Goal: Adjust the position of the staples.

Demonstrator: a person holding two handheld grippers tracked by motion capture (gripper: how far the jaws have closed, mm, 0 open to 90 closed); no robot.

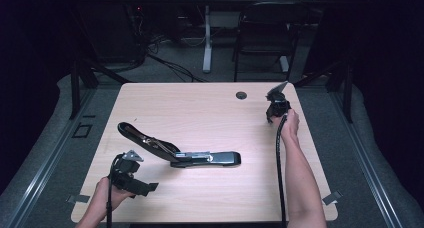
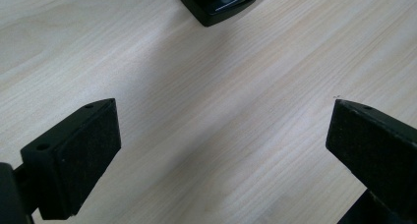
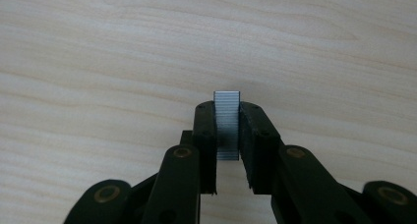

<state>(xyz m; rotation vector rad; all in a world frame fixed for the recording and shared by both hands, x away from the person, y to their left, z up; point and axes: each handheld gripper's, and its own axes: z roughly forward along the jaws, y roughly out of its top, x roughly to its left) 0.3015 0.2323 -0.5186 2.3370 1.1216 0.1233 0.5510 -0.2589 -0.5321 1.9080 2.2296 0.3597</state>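
The right gripper [image 3: 227,130] is pinching a staple strip [image 3: 226,126] between its fingers at the centre of its own view, above the surface [image 1: 210,113]. The strip is likely light but brittle along its glued length, so gripping its flat sides suits it. An opened stapler [image 1: 180,154] is lying mid-frame. The left gripper [image 2: 221,150] is holding its fingers wide, with nothing between them.
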